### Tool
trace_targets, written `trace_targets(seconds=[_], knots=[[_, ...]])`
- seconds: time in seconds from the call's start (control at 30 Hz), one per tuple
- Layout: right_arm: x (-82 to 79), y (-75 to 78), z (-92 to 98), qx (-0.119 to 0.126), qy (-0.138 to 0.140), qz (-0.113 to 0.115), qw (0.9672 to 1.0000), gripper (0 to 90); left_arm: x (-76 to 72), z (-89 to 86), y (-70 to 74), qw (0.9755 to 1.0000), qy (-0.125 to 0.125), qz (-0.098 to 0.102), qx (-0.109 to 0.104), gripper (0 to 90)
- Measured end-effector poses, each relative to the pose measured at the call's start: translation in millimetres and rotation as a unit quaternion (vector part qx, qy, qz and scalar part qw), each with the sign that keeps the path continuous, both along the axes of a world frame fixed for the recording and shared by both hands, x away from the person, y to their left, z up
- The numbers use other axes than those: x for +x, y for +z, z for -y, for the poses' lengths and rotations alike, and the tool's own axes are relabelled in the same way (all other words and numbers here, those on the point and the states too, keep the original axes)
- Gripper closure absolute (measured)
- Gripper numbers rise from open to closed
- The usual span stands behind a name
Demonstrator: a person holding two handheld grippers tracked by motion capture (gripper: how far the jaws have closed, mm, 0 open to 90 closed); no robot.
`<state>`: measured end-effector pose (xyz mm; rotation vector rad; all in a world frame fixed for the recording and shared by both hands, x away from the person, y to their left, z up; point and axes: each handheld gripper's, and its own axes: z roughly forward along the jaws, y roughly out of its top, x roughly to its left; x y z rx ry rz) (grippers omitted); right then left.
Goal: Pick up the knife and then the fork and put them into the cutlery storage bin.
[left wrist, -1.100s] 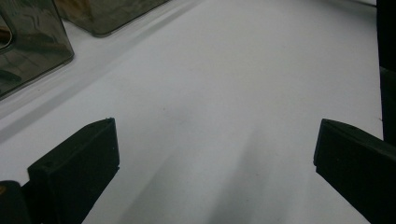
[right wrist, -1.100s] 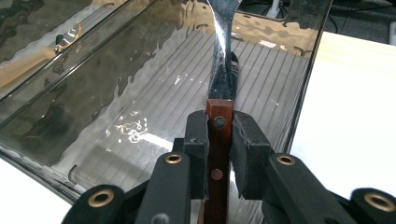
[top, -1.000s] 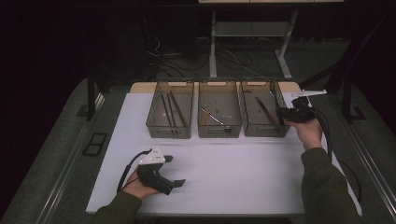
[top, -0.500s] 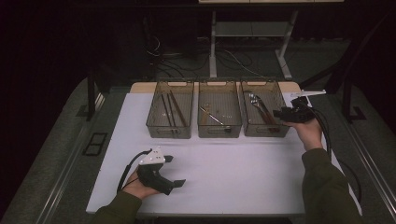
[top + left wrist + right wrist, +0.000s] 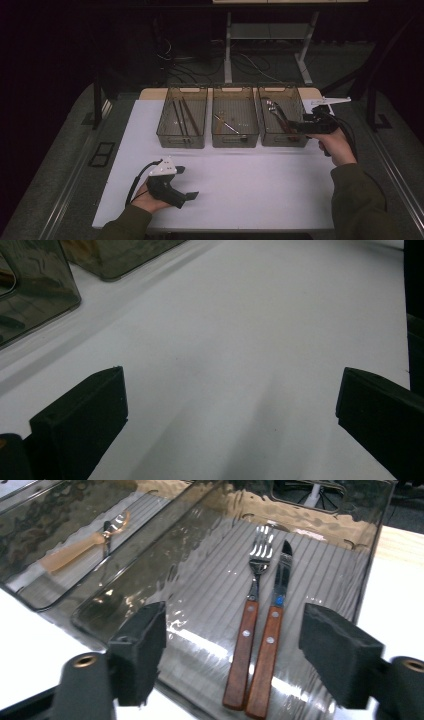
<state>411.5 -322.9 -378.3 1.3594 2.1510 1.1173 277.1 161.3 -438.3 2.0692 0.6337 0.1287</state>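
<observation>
Already the fork [image 5: 254,605] and the knife [image 5: 272,630] lie side by side, touching, on the floor of the right bin [image 5: 295,102], handles toward the camera in the right gripper view. The right gripper [image 5: 235,650] hovers just above that bin's near wall; its jaws have just been opening and now stand wide, with nothing pressed between the pads, so the drop into this bin looks finished. Left of the right bin, the middle bin [image 5: 235,142] holds a spoon [image 5: 82,542], and the far-left bin [image 5: 181,142] holds long sticks. Well in front of the bins, the left gripper [image 5: 230,405] rests on the bare white table [image 5: 250,185], jaws wide and empty. Little sorting seems left.
</observation>
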Motion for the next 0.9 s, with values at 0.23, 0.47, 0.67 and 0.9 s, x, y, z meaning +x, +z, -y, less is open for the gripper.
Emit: trace_targets(seconds=[0.23,0.47,0.67,0.9], knots=[[-11.9,0.4,-7.6,0.008,0.014,0.016,0.9997,17.9,0.3,-0.4,-0.2,1.0000,-0.001,0.000,0.001,0.0],[-26.3,0.3,-13.5,0.028,0.037,0.028,0.9985,14.9,0.2,-1.9,-0.4,1.0000,-0.001,-0.001,0.000,0.0],[-43.8,0.0,-18.8,0.036,0.056,0.045,0.9967,14.9,-0.3,-2.1,0.0,1.0000,0.000,0.001,0.000,0.0],[-67.0,-5.1,-21.0,0.043,0.079,0.055,0.9944,14.9,-0.3,-2.4,-0.2,1.0000,0.002,0.002,0.000,0.0]])
